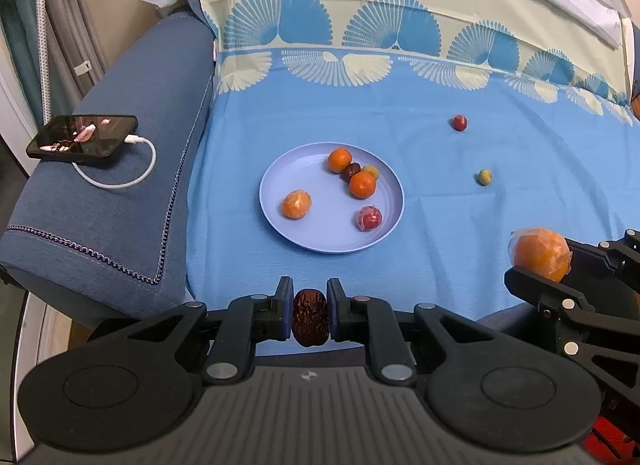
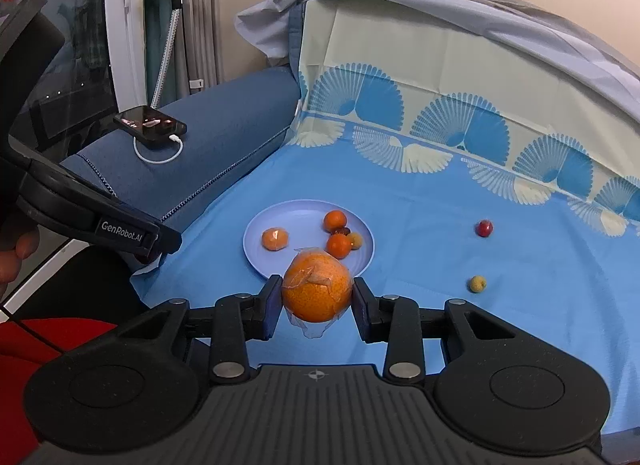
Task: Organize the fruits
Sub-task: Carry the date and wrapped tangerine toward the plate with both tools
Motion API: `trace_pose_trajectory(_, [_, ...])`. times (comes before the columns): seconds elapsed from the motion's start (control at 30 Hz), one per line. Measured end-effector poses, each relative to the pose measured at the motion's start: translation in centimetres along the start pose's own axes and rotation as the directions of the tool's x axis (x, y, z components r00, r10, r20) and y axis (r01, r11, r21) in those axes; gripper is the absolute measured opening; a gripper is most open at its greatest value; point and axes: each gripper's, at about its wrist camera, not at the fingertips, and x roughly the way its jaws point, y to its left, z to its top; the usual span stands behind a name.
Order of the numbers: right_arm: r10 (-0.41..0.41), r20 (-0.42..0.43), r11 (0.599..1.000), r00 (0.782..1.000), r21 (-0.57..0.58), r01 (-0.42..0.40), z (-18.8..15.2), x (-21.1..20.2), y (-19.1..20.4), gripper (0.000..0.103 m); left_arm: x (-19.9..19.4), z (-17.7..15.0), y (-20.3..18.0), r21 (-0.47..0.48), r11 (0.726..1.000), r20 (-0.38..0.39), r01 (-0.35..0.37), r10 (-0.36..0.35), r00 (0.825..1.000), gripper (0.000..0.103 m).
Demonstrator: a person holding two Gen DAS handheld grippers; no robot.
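My left gripper (image 1: 310,315) is shut on a dark wrinkled date (image 1: 310,317), held near the front edge of the blue cloth. The right gripper (image 2: 316,299) is shut on a plastic-wrapped orange (image 2: 317,288); in the left wrist view that orange (image 1: 542,253) shows at the right edge. A lilac plate (image 1: 280,181) lies in the middle of the cloth and holds several fruits: small oranges (image 1: 363,185), a wrapped orange (image 1: 297,204), a wrapped red fruit (image 1: 369,218), a date and a yellowish fruit. On the cloth to the right lie a small red fruit (image 1: 460,122) and a yellow-green fruit (image 1: 485,177).
A phone (image 1: 84,138) with a white cable lies on the blue sofa armrest (image 1: 120,193) to the left of the cloth. The patterned cloth rises up the sofa back behind. A person's fingers (image 2: 16,253) and a red sleeve show at the left of the right wrist view.
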Motion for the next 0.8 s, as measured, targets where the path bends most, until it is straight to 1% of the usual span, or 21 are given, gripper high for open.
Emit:
trace_pose_trajectory(0.27, [0.011,-0.033,1.0,0.999,0.001,-0.011,0.1,1.0,-0.2,0.039,1.4,0.2,0.2,-0.007,1.0,-0.028,0.002,-0.002,1.0,0.019])
trace_pose_trajectory(0.4, [0.015,-0.051,1.0,0.999,-0.003,-0.015,0.3,1.9,-0.1,0.039,2.3,0.9,1.0,-0.029,1.0,-0.038,-0.001,0.0,0.999,0.019])
trace_pose_trajectory(0.6, [0.018,-0.062,1.0,0.998,0.003,-0.018,1.0,4.2,-0.1,0.039,4.1,3.8,2.6,-0.072,0.997,-0.024,-0.007,0.005,1.0,0.019])
trace_pose_trajectory(0.8, [0.039,-0.085,0.999,0.996,0.011,-0.038,2.1,7.9,-0.3,0.039,7.5,7.2,3.4,-0.092,0.996,-0.035,0.011,-0.015,0.999,0.019])
